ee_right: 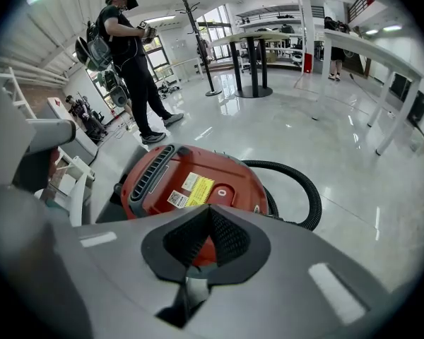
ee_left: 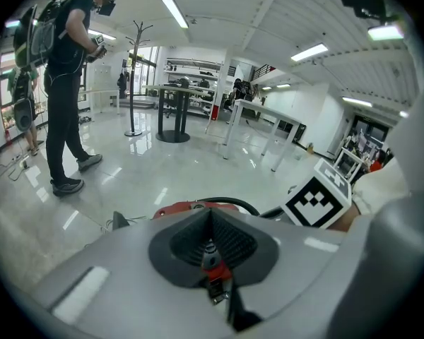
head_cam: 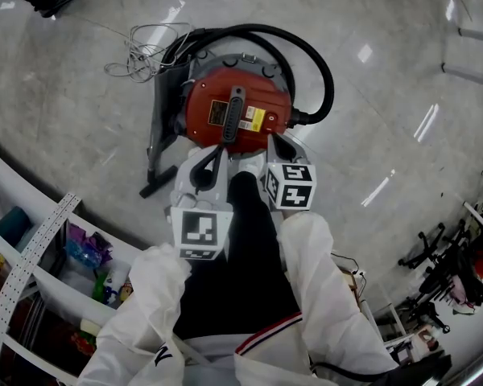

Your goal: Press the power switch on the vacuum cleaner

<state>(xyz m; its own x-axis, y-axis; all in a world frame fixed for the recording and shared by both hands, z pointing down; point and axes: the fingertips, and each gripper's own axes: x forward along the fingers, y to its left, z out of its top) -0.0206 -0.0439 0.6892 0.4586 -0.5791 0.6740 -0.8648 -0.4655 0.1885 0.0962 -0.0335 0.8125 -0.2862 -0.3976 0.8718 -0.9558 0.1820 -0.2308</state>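
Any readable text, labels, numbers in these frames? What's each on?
No text is legible.
Yellow sticker on the red domed vacuum cleaner lid: print too small.
White sticker beside it: blurred.
Black-and-white marker cubes: square patterns only, no words.

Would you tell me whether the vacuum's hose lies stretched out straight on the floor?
No, the black hose curls in a loop around the red vacuum.
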